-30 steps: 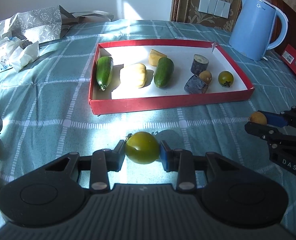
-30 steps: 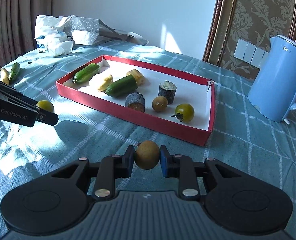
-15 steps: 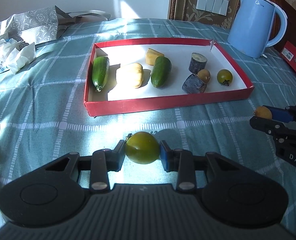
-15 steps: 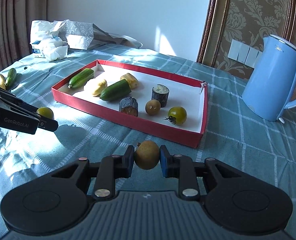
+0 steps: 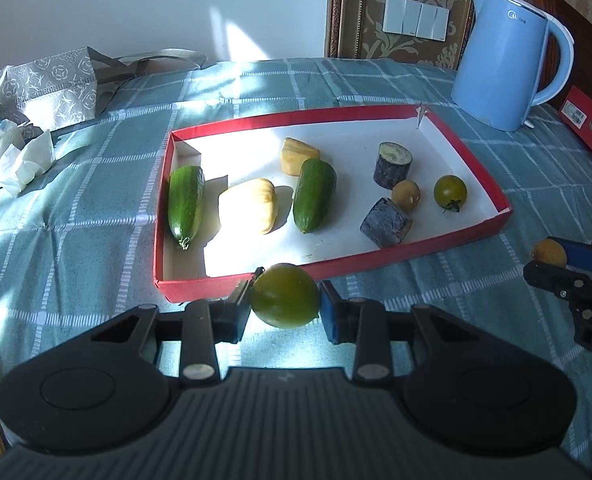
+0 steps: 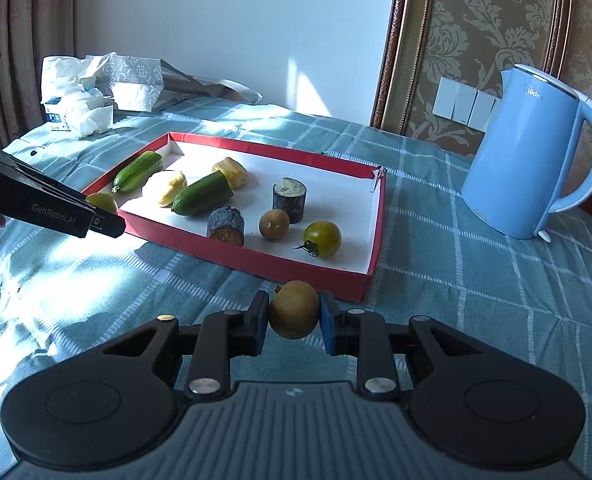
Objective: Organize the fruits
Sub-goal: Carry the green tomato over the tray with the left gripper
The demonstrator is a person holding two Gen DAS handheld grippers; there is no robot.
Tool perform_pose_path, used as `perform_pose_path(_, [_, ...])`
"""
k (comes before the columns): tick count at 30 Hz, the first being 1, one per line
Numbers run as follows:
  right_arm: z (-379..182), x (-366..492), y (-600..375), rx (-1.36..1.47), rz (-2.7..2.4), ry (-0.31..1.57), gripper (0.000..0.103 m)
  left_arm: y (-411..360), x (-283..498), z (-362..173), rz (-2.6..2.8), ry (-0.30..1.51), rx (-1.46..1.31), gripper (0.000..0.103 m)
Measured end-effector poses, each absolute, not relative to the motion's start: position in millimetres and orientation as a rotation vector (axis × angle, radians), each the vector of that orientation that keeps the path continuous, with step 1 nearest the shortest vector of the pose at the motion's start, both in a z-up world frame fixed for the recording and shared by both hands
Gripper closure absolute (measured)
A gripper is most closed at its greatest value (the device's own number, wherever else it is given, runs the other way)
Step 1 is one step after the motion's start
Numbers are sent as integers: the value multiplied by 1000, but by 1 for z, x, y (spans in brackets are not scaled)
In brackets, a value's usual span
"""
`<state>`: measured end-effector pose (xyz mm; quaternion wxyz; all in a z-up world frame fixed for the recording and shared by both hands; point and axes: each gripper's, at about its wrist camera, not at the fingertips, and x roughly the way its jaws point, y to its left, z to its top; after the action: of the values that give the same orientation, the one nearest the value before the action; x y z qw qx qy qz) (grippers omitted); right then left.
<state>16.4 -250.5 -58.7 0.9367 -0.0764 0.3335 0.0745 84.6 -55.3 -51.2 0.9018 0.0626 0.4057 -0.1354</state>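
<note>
Red folder (image 5: 587, 120) beside kettle (image 5: 507, 60) shows only in left view.

It was a home: damask wallpaper (image 6: 487, 20), heavy curtains (image 6: 24, 20), wall switches (image 5: 415, 20), a blue kettle (image 5: 503, 64) and a checked cloth (image 5: 96, 208) on the counter.

The left gripper (image 5: 284, 311), clamped on the green tomato (image 5: 285, 295), now sits closer to the red tray (image 5: 399, 258): the tomato overlaps the tray's near wall instead of hanging over bare tablecloth. From the right wrist view, that gripper's tip (image 6: 96, 218) now reaches the tray's near corner.
</note>
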Motion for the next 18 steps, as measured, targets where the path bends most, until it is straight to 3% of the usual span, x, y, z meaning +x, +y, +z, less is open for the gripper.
perform_pose_path(18, [-47, 29, -283, -90, 72, 659, 77, -67, 149, -42, -260, 814, 105, 71])
